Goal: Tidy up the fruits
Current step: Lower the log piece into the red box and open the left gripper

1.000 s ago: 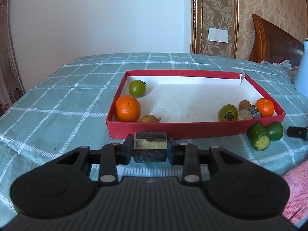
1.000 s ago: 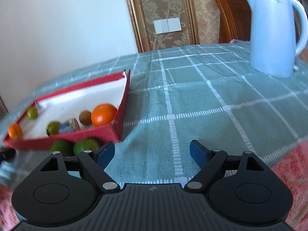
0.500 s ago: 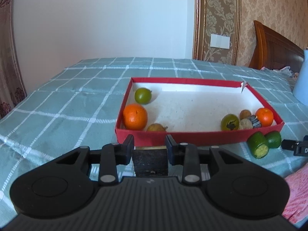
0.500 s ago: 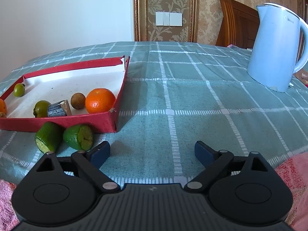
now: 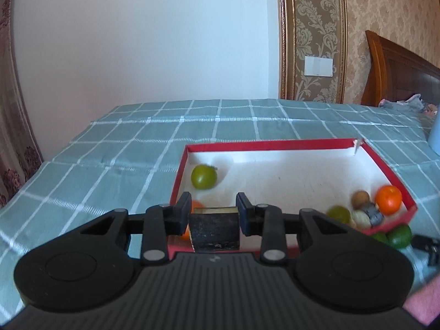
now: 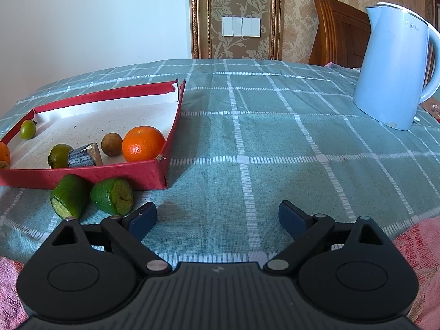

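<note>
Woven checked tablecloth [image 6: 275, 143], matt red cardboard tray [image 6: 82, 177], glossy plastic kettle [image 6: 393, 68], smooth-skinned orange [image 6: 143, 143], varnished wooden headboard [image 6: 338, 35]

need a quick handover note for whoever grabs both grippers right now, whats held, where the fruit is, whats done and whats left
Left gripper: shut on a dark block-shaped piece, held over the near edge of the red tray.
Right gripper: open, empty, low over the checked cloth beside the two cut green pieces.
Done: in the tray are two oranges, two green fruits, a brown round one, a dark cut piece.
Left: set the held piece in the tray, then probably the two green pieces outside it.
</note>
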`<state>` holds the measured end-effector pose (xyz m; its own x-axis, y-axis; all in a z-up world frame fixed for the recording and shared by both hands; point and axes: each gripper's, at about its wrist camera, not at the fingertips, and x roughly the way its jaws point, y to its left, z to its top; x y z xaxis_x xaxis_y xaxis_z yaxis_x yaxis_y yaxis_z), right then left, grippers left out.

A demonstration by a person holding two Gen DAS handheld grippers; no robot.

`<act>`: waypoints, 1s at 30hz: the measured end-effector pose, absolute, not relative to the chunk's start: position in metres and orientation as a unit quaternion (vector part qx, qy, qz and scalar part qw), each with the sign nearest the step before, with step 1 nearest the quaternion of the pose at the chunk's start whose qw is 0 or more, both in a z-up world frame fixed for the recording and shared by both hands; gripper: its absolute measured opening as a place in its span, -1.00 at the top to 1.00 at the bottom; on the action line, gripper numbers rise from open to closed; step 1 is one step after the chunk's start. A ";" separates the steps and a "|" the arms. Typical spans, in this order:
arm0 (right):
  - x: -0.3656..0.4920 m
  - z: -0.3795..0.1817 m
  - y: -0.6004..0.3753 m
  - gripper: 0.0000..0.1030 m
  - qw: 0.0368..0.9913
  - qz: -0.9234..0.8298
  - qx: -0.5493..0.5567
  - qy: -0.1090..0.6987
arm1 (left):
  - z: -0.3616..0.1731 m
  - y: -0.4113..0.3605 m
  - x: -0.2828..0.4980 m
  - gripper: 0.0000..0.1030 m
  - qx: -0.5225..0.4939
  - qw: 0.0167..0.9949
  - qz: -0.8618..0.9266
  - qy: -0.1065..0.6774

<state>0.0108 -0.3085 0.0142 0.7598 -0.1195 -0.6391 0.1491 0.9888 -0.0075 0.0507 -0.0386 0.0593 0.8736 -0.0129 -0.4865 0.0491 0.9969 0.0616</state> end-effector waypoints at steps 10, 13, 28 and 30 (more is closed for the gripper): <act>0.012 0.013 -0.308 -0.94 0.937 -0.065 0.022 0.342 | 0.048 -0.053 0.108 -0.06 0.046 0.961 0.010 0.272; 0.013 0.013 -0.308 -0.95 0.937 -0.064 0.023 0.342 | 0.049 -0.055 0.102 -0.56 0.045 0.965 0.016 0.257; -0.006 0.021 -0.327 -0.95 0.953 -0.022 0.090 0.288 | 0.037 -0.026 -0.006 -0.83 0.045 0.971 -0.002 0.233; -0.011 0.023 -0.324 -0.95 0.958 -0.018 0.082 0.273 | 0.030 -0.022 -0.012 -0.85 0.045 0.970 0.001 0.239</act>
<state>-0.0112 -0.3245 0.0232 0.8503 0.0112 -0.5262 0.0787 0.9858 0.1481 -0.0119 -0.0216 0.0302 0.8856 0.0235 -0.4638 0.0198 0.9959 0.0882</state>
